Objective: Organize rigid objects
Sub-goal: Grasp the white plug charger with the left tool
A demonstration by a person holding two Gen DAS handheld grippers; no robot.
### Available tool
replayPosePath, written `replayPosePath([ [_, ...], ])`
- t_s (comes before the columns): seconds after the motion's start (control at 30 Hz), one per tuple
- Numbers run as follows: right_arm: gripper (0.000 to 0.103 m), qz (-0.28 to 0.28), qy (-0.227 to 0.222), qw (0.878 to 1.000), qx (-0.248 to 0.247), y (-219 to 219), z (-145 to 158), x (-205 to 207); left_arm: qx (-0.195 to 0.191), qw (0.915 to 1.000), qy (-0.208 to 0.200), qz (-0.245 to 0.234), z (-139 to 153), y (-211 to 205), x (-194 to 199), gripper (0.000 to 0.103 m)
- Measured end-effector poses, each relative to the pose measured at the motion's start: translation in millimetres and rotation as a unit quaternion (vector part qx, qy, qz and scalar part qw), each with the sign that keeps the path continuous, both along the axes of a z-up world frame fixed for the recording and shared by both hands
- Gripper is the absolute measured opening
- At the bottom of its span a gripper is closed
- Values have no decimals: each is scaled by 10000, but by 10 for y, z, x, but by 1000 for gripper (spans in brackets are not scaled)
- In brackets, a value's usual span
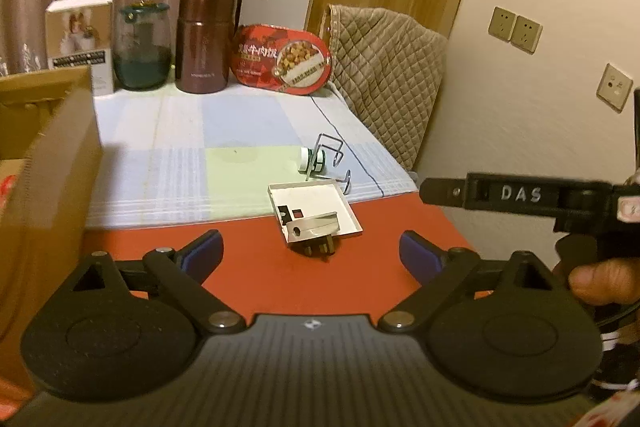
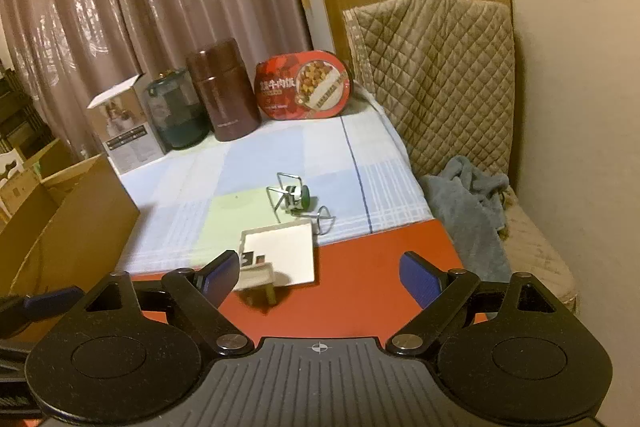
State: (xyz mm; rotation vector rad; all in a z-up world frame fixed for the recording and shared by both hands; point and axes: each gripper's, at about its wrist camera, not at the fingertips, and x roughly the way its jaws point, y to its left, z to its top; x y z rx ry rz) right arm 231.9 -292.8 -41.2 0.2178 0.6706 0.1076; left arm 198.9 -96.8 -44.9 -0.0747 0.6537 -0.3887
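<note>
A plug (image 1: 314, 233) is set on the tray's (image 1: 340, 201) near edge; behind the tray a wire rack (image 1: 330, 155) is laid; a cardboard box (image 1: 48, 163) is placed at left.

The left gripper (image 1: 310, 251) was built of matte black plastic, with two round, dimpled housings at its base, each topped by a bracket with a triangular cut-out. Black link arms ran from silver rivets to fingers (image 1: 418, 254) faced with dark blue pads. Between the housings lay a ribbed grey plate bearing a small white crosshair mark. The right gripper (image 2: 318, 277) had the same black frame, silver rivets, blue pads and ribbed plate. From the left wrist view its side bar carried raised white letters, "DAS". A fingertip (image 1: 600, 281) showed beside it, above a patterned red-and-white sleeve (image 1: 616, 409).
</note>
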Motion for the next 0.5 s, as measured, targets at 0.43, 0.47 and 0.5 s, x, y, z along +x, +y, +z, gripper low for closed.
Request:
replayPosePath([
  [0.43, 62, 33, 309, 9994, -147, -77, -254, 430, -63, 9995, 300, -56, -541, -205, 649, 82],
  [0.47, 61, 11, 316, 9994, -137, -83, -262, 442, -93, 9994, 313, -70, -564, -227, 686, 82],
  [0.5, 61, -13, 326, 9994, -130, -88, -268, 453, -115, 9994, 328, -81, -585, -255, 720, 82],
])
